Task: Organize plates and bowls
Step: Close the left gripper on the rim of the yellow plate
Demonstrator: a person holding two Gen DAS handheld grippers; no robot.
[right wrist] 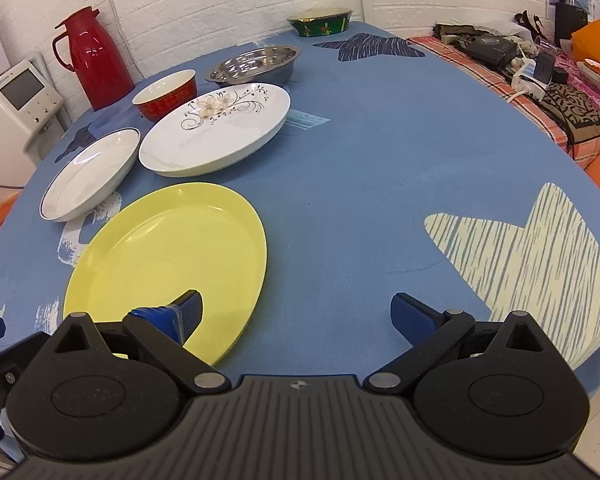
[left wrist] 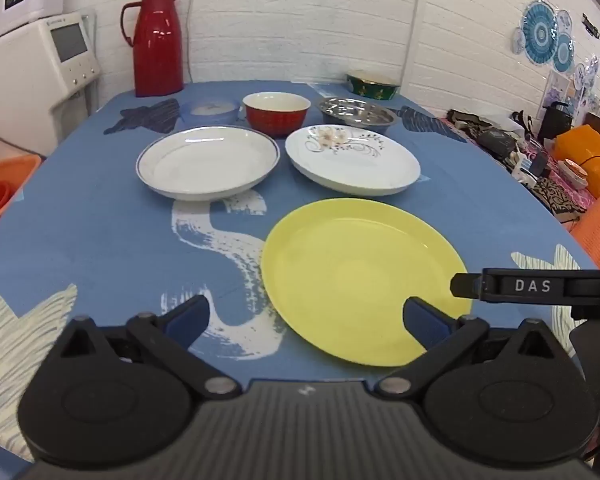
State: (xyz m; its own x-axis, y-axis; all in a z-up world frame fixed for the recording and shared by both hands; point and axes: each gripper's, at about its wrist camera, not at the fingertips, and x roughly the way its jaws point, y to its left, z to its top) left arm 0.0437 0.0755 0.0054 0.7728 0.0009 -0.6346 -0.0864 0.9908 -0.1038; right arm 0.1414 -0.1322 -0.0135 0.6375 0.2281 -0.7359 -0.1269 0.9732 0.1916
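A yellow plate (left wrist: 356, 276) (right wrist: 168, 260) lies nearest on the blue table. Behind it sit a blue-rimmed white plate (left wrist: 208, 162) (right wrist: 88, 172) and a flower-patterned white plate (left wrist: 352, 158) (right wrist: 216, 128). Further back stand a red bowl (left wrist: 277, 113) (right wrist: 166, 94), a steel bowl (left wrist: 356, 113) (right wrist: 256, 63), a green bowl (left wrist: 372, 83) (right wrist: 320, 21) and a small pale blue bowl (left wrist: 210, 110). My left gripper (left wrist: 306, 320) is open, its right finger over the yellow plate's near rim. My right gripper (right wrist: 296, 314) is open, its left finger over that plate's near right edge. Neither holds anything.
A red thermos jug (left wrist: 156, 42) (right wrist: 94, 56) stands at the table's back left. A white appliance (left wrist: 40, 76) and an orange bucket (left wrist: 4, 196) sit off the left side. To the right, a cluttered surface (right wrist: 540, 72) holds cables and boxes.
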